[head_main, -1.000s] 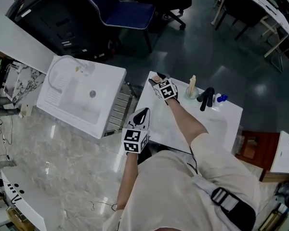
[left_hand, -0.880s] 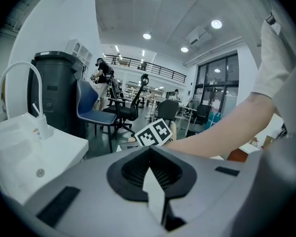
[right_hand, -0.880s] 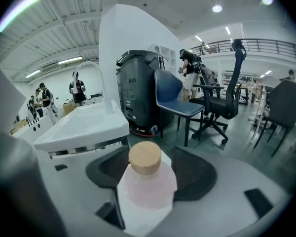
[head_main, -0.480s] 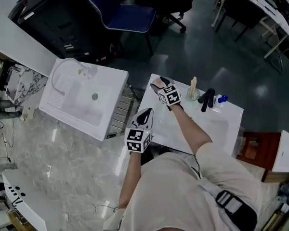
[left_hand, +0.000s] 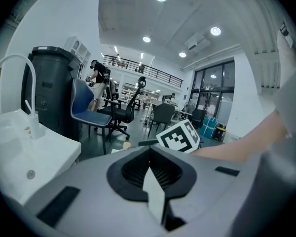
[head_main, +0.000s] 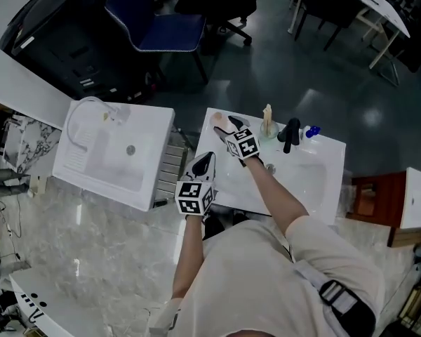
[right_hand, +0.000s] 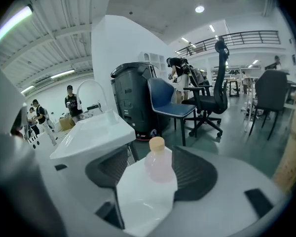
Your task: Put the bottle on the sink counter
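- White sink surface (head_main: 231, 181) filled the middle of the head view, with a black faucet (head_main: 289, 133) at its far edge and an open office with chairs behind.
- The bottle (right_hand: 159, 164) stood upright on that surface near its far left corner, so it already sat where the task wanted it.
- The right gripper (head_main: 226, 127) was letting go: its jaws were opening, with the bottle between them and the pads clear of its sides.
- The left gripper (head_main: 205, 163) hung clenched on nothing above the near edge.
- The bottle was small, with a tan cap and a clear wall showing pale pink. It was probably light plastic, smooth and easy to tip, and best taken around the body below the cap.
- How full it was could not be told.
- A slim beige container (head_main: 267, 121) stood beside the faucet, its contents unseen.
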Demonstrator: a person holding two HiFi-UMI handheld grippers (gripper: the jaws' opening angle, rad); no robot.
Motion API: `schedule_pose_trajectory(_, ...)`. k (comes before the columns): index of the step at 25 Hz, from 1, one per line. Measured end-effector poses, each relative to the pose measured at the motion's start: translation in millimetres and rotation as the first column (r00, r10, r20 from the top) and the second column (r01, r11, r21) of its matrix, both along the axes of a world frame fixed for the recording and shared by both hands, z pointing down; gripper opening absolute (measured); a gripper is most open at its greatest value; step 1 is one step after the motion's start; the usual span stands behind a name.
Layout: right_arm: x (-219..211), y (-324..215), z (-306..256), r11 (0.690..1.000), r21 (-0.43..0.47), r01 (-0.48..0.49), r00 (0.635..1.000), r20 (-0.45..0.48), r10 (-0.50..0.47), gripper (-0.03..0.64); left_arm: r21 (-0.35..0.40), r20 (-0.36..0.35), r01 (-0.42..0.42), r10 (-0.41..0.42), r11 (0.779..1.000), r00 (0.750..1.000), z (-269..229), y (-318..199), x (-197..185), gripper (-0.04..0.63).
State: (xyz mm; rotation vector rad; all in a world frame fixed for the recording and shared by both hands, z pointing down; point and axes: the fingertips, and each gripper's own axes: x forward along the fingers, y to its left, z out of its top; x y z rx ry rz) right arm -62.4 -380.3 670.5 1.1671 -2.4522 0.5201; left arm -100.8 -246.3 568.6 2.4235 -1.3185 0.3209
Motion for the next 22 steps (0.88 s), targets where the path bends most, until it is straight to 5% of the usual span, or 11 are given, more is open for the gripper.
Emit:
schedule_pose_trajectory(14,28.6,57.4,-28.5,0.99,-0.017,-0.139,0.982,0.127,0.14,0.27,-0.049,0.032,0.013,-0.011,0.999,0.999,29.2,-10.3,-26.5,0.006)
schedule_pose_trajectory(22,18.0,95.6,-41.7,0.995,-0.022,-0.092,0.986,0.138,0.095,0.27,-0.064,0.052,-0.01,0.014,0.998,0.999,40.4,-9.8,-28.0,0.006)
